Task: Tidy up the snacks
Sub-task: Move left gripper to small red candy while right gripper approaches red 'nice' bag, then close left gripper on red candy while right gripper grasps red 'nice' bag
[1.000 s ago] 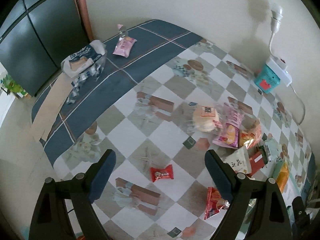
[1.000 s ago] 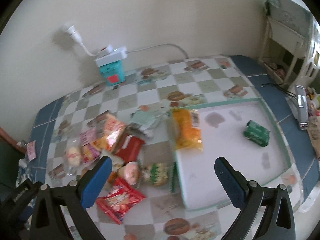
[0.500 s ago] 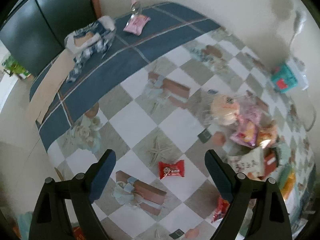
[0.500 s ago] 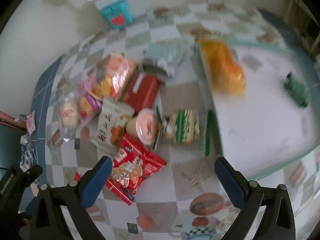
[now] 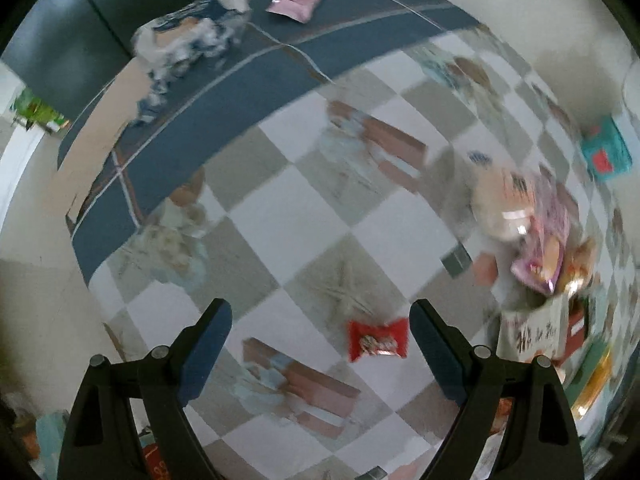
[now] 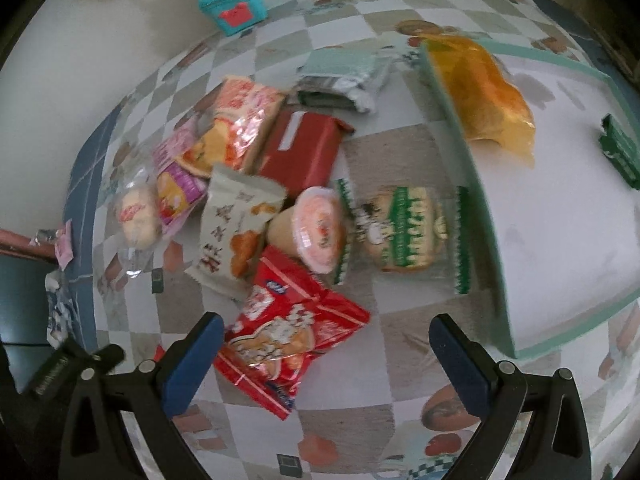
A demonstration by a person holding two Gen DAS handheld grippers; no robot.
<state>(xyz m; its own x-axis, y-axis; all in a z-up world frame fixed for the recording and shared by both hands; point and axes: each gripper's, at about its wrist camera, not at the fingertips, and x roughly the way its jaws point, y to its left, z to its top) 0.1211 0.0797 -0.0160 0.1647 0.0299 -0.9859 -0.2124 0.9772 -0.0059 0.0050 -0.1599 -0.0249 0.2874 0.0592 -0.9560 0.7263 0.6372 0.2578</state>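
Right wrist: tray [image 6: 472, 184] holds orange packet [image 6: 488, 96], green box [image 6: 620, 148].

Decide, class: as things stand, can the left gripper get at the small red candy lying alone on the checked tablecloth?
Probably yes. The left gripper has its jaws wide open, with the small red candy between them, near one finger. Nothing lies on or against it; the snack pile sits well apart.

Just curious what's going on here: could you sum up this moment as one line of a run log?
left tool: open over small red candy | right tool: open over red snack bag | tray: orange bag, green pack
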